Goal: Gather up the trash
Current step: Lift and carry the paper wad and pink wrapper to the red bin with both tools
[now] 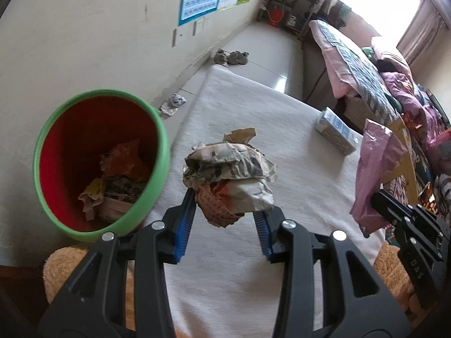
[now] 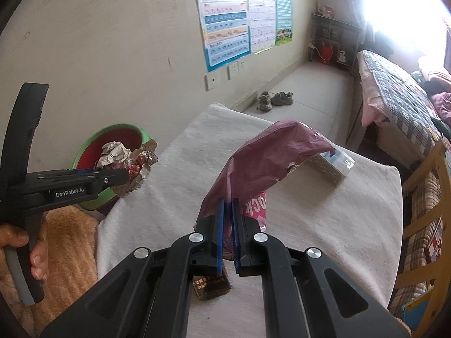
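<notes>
My left gripper (image 1: 227, 205) is shut on a crumpled wad of paper (image 1: 229, 176) and holds it above the white-covered table (image 1: 282, 129), just right of the bin. The bin (image 1: 157, 129) is red inside with a green rim and holds several pieces of paper trash. It also shows in the right wrist view (image 2: 84, 146), behind the left gripper (image 2: 124, 176) and its wad (image 2: 126, 163). My right gripper (image 2: 228, 205) is shut on a pink plastic bag (image 2: 267, 155), lifted over the table. The bag also shows in the left wrist view (image 1: 375, 169).
A small carton (image 1: 335, 131) lies on the table's far right. A dark wrapper (image 2: 210, 287) lies on the table under my right gripper. A crumpled foil piece (image 1: 173, 102) and shoes (image 1: 231, 56) are on the floor. A bed (image 2: 400, 95) stands to the right.
</notes>
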A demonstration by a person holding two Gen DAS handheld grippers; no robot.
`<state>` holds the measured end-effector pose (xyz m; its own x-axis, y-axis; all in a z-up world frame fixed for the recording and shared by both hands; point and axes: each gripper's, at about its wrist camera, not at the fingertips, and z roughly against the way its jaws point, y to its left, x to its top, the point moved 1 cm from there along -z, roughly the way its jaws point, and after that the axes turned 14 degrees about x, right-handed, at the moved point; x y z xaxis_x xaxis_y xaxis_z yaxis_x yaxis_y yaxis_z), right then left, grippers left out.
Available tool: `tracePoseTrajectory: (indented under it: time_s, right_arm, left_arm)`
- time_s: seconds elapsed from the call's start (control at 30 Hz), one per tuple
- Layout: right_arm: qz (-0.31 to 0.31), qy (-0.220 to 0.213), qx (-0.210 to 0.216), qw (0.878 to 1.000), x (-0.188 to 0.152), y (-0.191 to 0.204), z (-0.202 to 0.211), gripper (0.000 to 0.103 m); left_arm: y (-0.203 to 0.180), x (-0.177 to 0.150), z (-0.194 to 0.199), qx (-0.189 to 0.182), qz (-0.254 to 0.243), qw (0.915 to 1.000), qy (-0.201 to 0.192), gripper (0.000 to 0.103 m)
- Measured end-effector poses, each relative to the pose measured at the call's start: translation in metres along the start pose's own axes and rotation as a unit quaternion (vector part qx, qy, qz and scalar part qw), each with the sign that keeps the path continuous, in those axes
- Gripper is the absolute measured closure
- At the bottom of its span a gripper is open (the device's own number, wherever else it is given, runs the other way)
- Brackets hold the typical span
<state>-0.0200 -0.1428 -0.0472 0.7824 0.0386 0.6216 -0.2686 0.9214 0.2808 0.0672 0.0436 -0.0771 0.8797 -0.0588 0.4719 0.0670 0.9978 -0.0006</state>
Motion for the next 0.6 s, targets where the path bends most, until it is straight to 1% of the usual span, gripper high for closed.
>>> tracePoseTrajectory:
  time_s: [0.27,0.4,0.6]
  right_arm:
    - [0.029,0.000,0.026,0.999,0.013,0.030,-0.011,0.098]
    - [0.028,-0.001,0.054,0.998,0.021,0.041,-0.018,0.098]
    - [0.044,-0.001,0.087,0.995,0.029,0.062,-0.032,0.097]
  left_arm:
    - [0.032,-0.001,-0.002,0.019,0.034,0.9992,0.002,0.064]
    - [0.050,-0.002,-0.001,0.034,0.051,0.9981,-0.006,0.064]
    - [0.082,0.000,-0.004,0.058,0.082,0.9949,-0.005,0.064]
